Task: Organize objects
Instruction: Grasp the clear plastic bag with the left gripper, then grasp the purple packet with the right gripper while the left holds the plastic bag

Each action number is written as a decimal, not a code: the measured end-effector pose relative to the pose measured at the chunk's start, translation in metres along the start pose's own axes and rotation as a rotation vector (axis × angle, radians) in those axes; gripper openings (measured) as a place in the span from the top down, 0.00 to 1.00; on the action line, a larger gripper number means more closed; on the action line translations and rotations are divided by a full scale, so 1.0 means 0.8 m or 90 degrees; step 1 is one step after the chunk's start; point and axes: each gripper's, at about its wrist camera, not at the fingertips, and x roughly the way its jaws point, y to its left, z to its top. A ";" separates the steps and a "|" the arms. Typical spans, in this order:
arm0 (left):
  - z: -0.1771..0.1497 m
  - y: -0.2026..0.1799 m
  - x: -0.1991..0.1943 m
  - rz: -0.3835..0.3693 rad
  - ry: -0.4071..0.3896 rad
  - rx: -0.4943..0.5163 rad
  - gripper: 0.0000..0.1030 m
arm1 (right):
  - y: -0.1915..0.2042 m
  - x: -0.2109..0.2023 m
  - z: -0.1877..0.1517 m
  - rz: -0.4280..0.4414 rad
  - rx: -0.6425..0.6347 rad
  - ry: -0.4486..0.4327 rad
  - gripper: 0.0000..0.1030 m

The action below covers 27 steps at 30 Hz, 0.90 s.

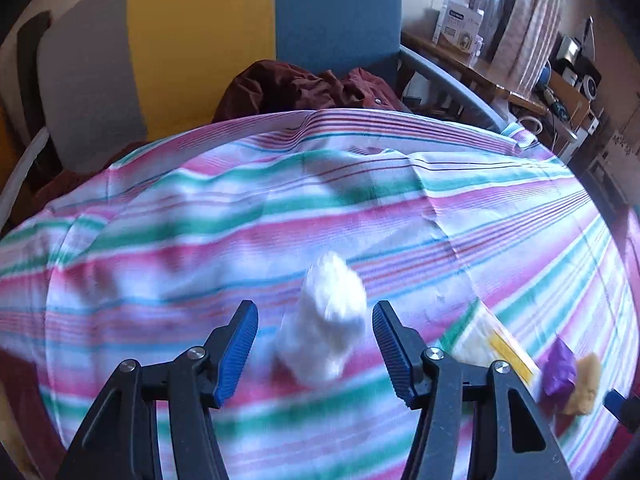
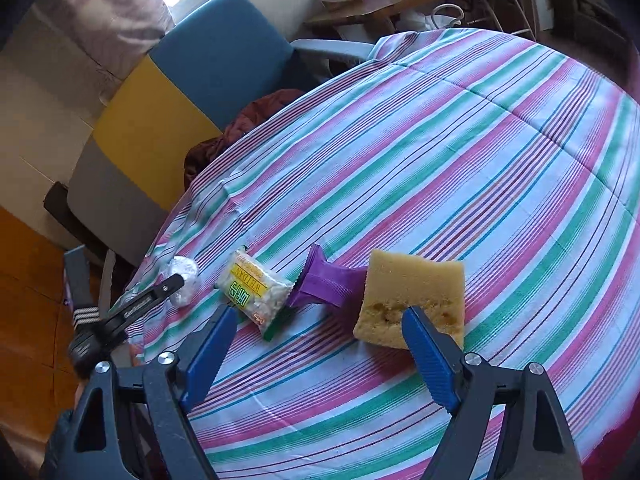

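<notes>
Blue ribbed pads of the left hand-held gripper (image 1: 315, 354) fill the bottom of the left wrist view, jaws apart, with a blurred white wad (image 1: 326, 324) between them; neither pad presses on it. That wad lies on the striped cloth (image 1: 240, 216) covering the surface. At the lower right edge of this view a yellow-labelled packet (image 1: 496, 344), a purple wrapper (image 1: 560, 368) and a sliver of tan sponge (image 1: 584, 384) are cut off.

From the right wrist view these same things show whole, in a row across the lower middle of the frame: the white wad (image 2: 185, 280) at the left cloth edge, then the packet (image 2: 254, 292), the purple wrapper (image 2: 326, 284) and the tan sponge (image 2: 414, 300). The left hand-held gripper's finger (image 2: 162, 290) reaches in from the lower left, its tip just beside the wad. The right hand-held gripper (image 2: 318, 354) stands wide open and empty at the bottom, its right pad overlapping the sponge's near edge in the frame.

A blue and yellow chair (image 2: 208, 56) with dark red fabric (image 1: 304, 88) sits beyond the surface in both views.
</notes>
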 end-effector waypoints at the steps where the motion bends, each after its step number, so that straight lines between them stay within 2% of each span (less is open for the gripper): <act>1: 0.003 -0.003 0.011 0.008 0.009 0.007 0.41 | 0.000 0.001 0.000 0.001 -0.001 0.001 0.17; 2: 0.004 -0.001 0.020 0.010 0.019 0.004 0.51 | 0.001 0.000 0.000 0.000 -0.003 0.001 0.17; 4: 0.000 0.001 0.018 0.035 -0.005 0.003 0.65 | 0.001 -0.001 -0.001 -0.001 -0.012 -0.003 0.17; 6: -0.011 0.006 0.010 -0.001 -0.003 -0.017 0.66 | 0.002 -0.002 0.000 -0.001 -0.018 -0.008 0.17; 13: -0.085 -0.008 -0.033 0.004 0.014 -0.011 0.66 | 0.005 -0.005 0.002 -0.003 -0.025 -0.017 0.17; 19: -0.170 -0.040 -0.079 -0.008 0.017 0.040 0.66 | 0.000 -0.004 0.004 -0.016 -0.017 -0.022 0.17; 27: -0.274 -0.058 -0.142 -0.035 -0.029 0.112 0.66 | 0.001 0.000 0.004 -0.024 -0.025 -0.018 0.17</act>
